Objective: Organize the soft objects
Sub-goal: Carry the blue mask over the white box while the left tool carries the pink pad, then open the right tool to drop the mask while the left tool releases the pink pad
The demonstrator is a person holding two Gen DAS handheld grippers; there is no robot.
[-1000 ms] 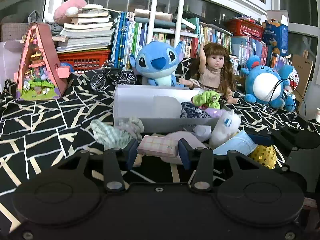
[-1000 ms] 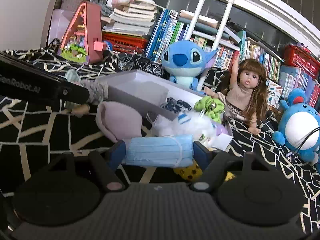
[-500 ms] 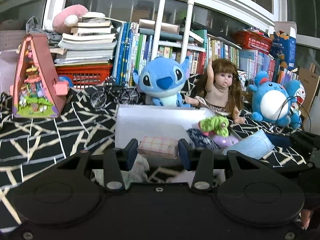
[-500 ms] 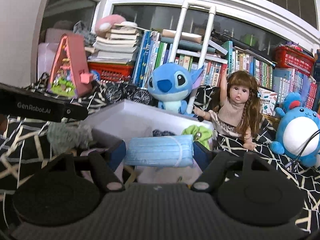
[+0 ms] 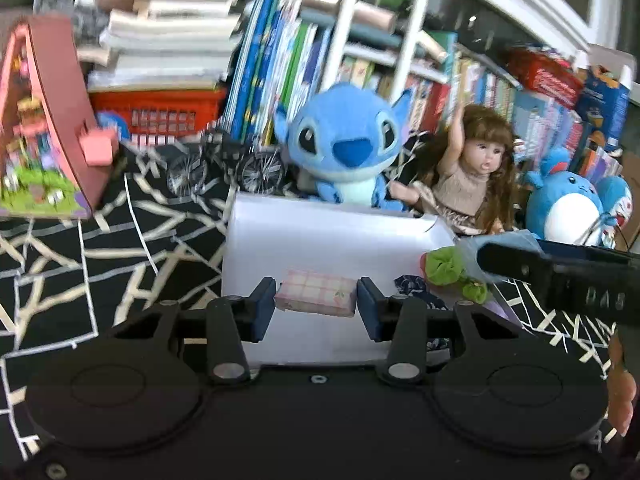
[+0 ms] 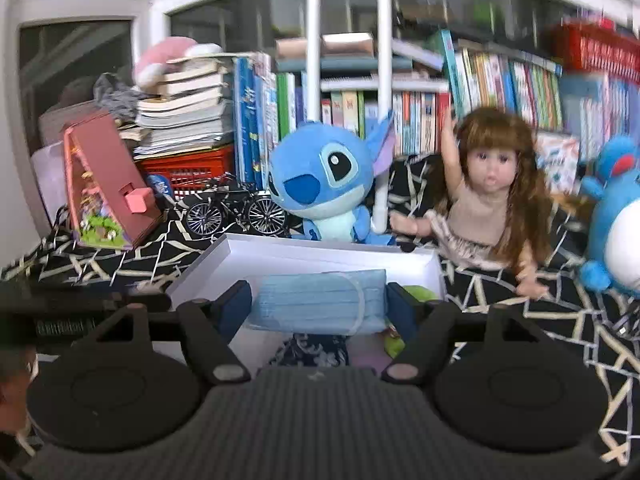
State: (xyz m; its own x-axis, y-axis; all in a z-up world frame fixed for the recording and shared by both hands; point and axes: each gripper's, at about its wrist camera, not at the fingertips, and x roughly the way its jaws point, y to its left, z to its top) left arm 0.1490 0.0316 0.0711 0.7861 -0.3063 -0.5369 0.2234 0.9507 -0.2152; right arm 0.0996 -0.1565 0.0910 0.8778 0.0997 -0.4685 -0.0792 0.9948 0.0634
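Bicycle (image 6: 237, 211) sharp from right wrist, blurred from left.

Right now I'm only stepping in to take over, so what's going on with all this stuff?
A person is sorting soft things into the white box, one claw in each hand. The left claw grips a folded pink checked cloth; the right claw grips a blue face mask. Both hang over the box, which already holds a green scrunchie and a dark patterned cloth.
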